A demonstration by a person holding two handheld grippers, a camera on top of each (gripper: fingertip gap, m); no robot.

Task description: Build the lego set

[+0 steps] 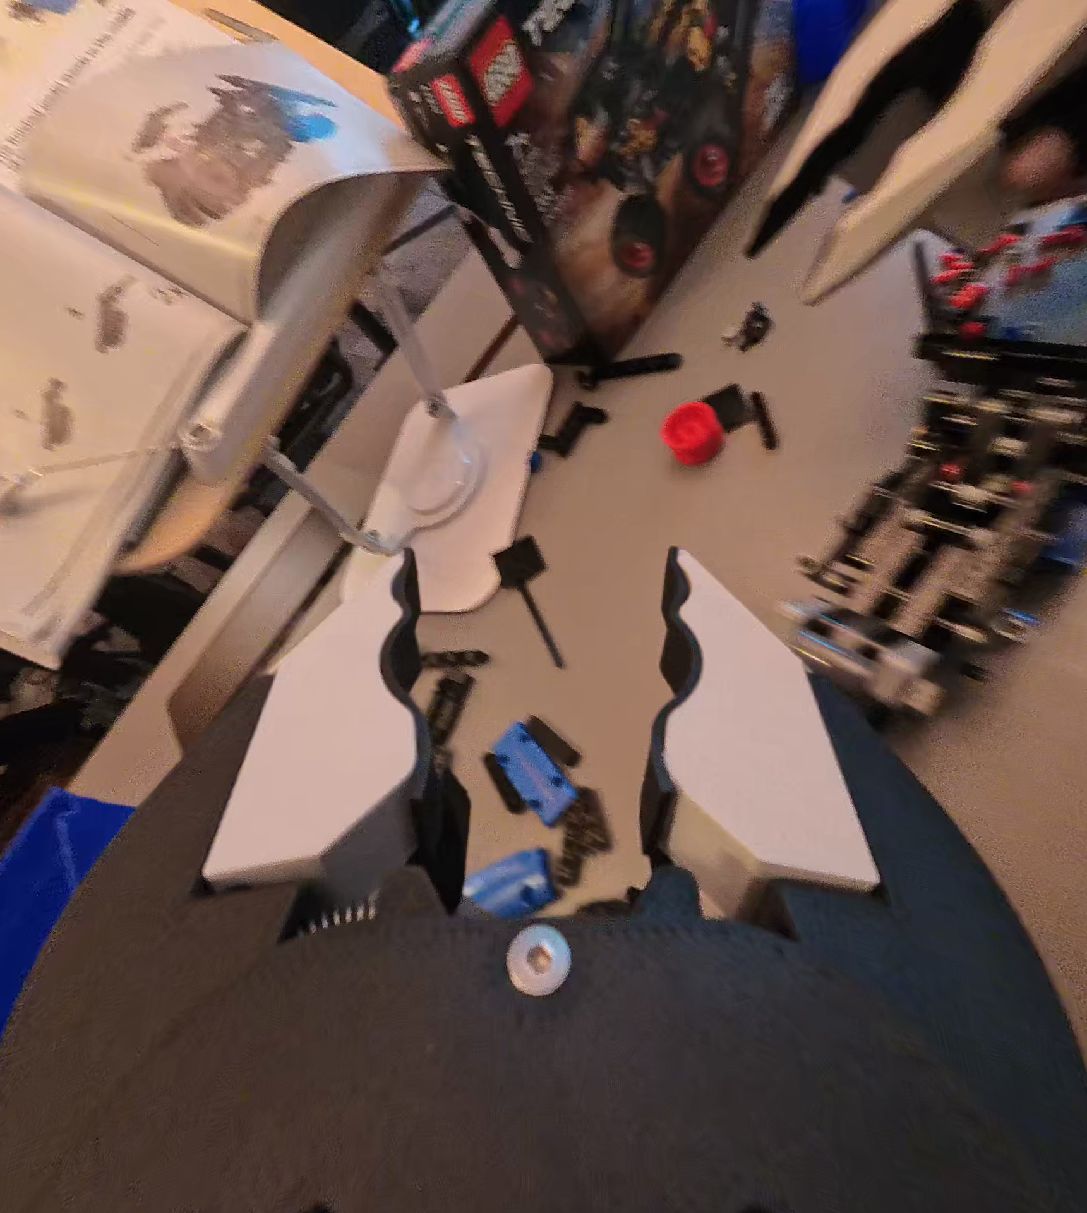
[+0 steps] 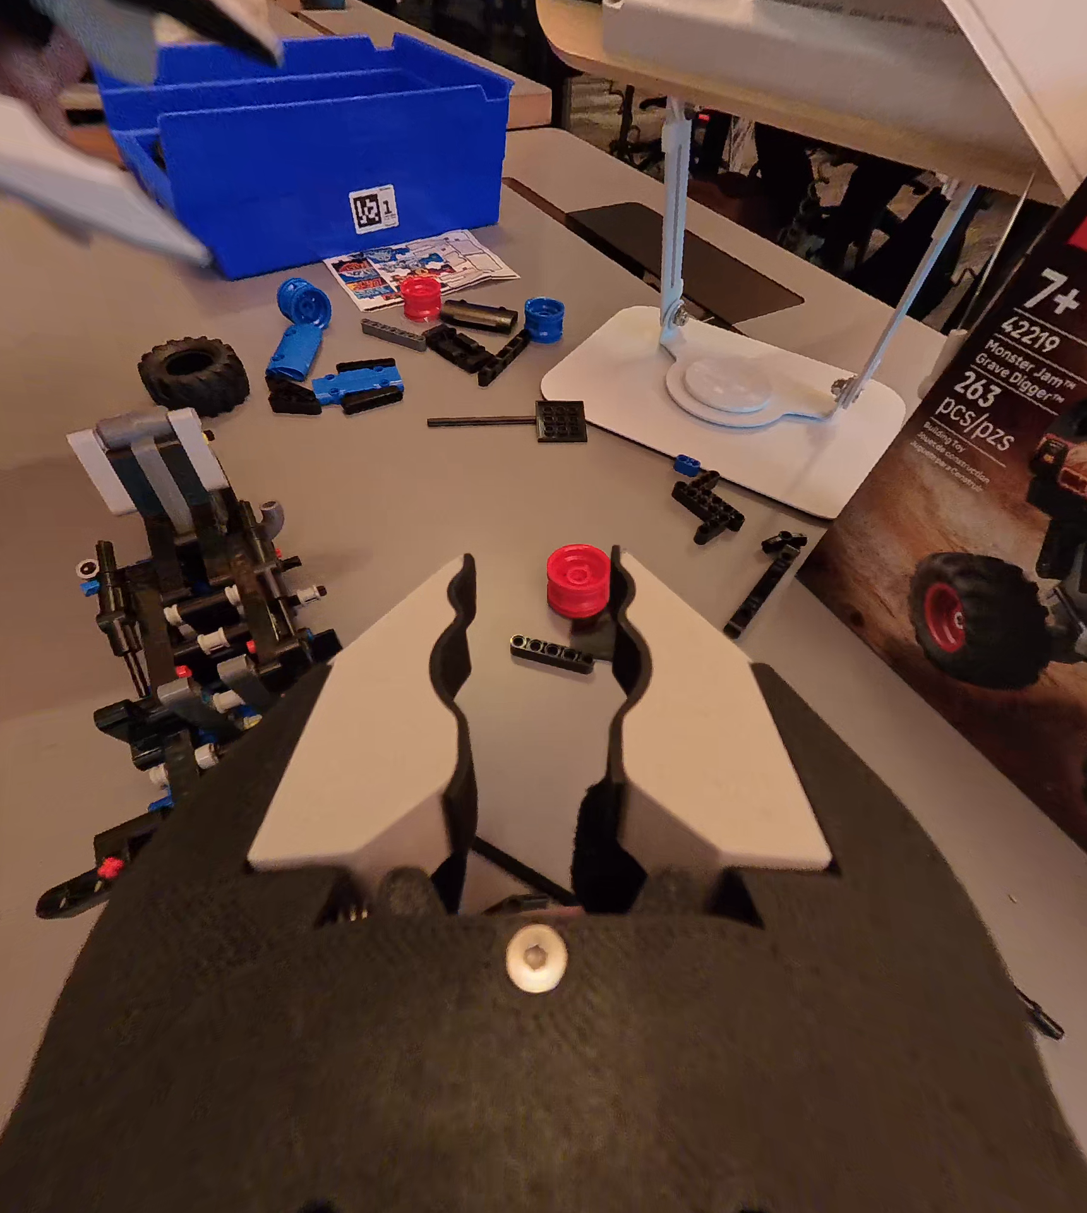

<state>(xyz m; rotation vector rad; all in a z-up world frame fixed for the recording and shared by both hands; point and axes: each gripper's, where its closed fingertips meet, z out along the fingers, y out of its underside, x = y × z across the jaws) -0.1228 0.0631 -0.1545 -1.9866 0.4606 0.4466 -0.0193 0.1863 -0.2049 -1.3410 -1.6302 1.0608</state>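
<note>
Just ahead of the right gripper [image 2: 544,564], whose jaws stood parted with nothing between them, a red wheel hub [image 2: 578,581] sat on the grey table [image 2: 396,486], close against the inner edge of the right-hand finger, with a short black beam [image 2: 552,654] lying flat on the table between the two fingers, nearer the gripper's base. To that gripper's left stood the half-built chassis [image 2: 199,591], a dark frame of black beams with white, red and blue pins and a grey-and-white sloped panel at its far end. Farther ahead lay a scatter of loose parts: a black tyre [image 2: 194,374], blue wheel hubs, a second red hub, black beams and a black plate on a thin axle [image 2: 560,420]. Beyond those stood a blue bin [image 2: 330,151] with a printed sheet in front of it, to the right a white stand [image 2: 724,407], and at the far right the set's box [image 2: 1019,525]. The left gripper [image 1: 544,564] was opened wide and empty, hovering over blue parts [image 1: 534,771] and black beams, though its view was blurred; the open instruction booklet [image 1: 68,262] showed off to its left
</note>
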